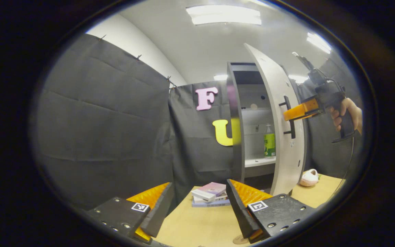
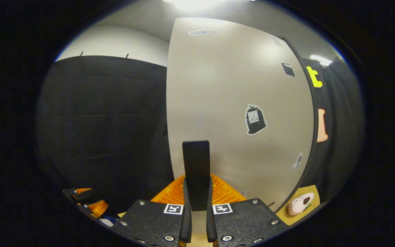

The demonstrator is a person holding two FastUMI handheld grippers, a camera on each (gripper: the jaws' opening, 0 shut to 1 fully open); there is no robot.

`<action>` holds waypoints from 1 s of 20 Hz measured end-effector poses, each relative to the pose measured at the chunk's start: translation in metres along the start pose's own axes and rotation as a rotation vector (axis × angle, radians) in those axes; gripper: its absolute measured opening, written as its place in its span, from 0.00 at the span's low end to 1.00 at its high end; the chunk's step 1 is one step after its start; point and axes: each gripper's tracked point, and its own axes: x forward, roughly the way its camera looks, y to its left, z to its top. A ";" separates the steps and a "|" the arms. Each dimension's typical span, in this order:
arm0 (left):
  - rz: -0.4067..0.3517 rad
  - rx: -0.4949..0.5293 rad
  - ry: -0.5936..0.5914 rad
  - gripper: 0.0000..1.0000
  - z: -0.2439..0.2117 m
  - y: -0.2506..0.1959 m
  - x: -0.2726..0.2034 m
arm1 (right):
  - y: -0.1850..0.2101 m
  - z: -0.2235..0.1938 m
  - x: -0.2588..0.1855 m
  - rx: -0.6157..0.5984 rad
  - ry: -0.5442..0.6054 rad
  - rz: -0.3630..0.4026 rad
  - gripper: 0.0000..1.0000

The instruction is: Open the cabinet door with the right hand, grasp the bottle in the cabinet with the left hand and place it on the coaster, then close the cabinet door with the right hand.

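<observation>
Gripping: right tongs [image 2: 196, 206] are pinching the black door handle [image 2: 196, 171] of the cabinet door [image 2: 225, 103], which is standing ajar
Waiting: left tongs [image 1: 197, 209] are hovering spread above the surface [image 1: 197, 226]
Bottle: green bottle [image 1: 269, 144] is standing on a cabinet shelf [image 1: 257, 162]
Nearby: books [image 1: 209, 193] are lying stacked on the surface

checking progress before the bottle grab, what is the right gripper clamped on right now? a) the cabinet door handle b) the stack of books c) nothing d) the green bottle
a: the right gripper has both fingers pressed on the door handle, with the cabinet door swung open.
</observation>
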 end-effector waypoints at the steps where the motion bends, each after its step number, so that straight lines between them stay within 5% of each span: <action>1: -0.007 0.002 -0.005 0.91 0.004 -0.008 -0.003 | -0.001 0.000 -0.002 -0.001 -0.001 0.008 0.17; 11: -0.112 -0.012 0.001 0.91 0.014 -0.099 -0.002 | -0.018 0.000 -0.027 -0.012 -0.014 0.025 0.17; 20: -0.194 -0.027 -0.004 0.88 0.028 -0.157 -0.011 | -0.039 0.000 -0.043 -0.011 -0.015 -0.082 0.17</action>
